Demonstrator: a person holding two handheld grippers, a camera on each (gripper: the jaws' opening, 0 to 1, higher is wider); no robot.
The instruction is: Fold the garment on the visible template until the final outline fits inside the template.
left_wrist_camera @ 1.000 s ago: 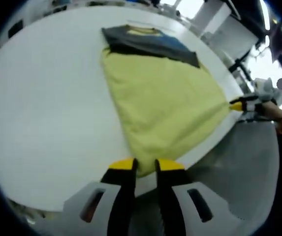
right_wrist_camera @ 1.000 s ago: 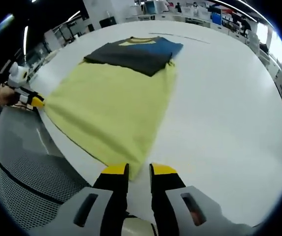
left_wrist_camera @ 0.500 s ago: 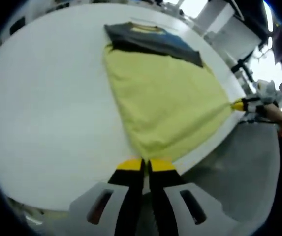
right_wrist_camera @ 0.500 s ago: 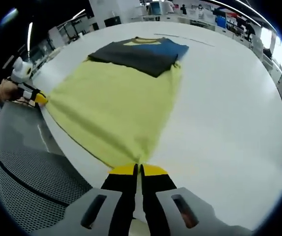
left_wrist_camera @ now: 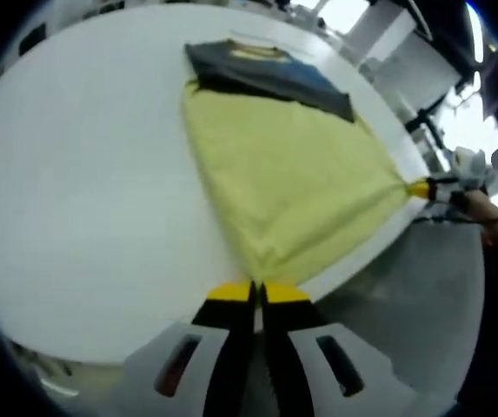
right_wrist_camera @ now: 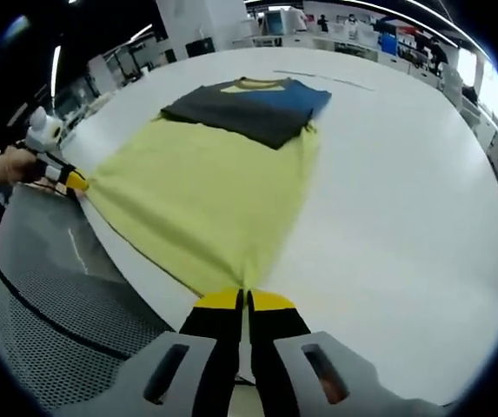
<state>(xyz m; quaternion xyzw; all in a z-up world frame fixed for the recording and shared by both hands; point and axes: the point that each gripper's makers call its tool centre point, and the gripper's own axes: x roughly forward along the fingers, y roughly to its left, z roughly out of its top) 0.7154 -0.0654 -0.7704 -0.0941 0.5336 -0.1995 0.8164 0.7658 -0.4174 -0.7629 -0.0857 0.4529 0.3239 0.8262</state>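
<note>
Yellow garment (left_wrist_camera: pixel 292 182) spread flat on white counter (left_wrist_camera: pixel 83 191), far end over dark template (left_wrist_camera: pixel 266 69). Left claw (left_wrist_camera: pixel 249 293) and right claw (right_wrist_camera: pixel 242 301) each clamped on a near corner. Soft, light, limp cloth: grip corners, lift evenly to avoid sagging

Yellow garment (left_wrist_camera: pixel 292 182) is soft matt cloth, dark folded part (right_wrist_camera: pixel 249 104) same weave; white table (right_wrist_camera: pixel 405 200) smooth with slight sheen; floor mat (right_wrist_camera: pixel 49 321) at lower left looks perforated, rough.
</note>
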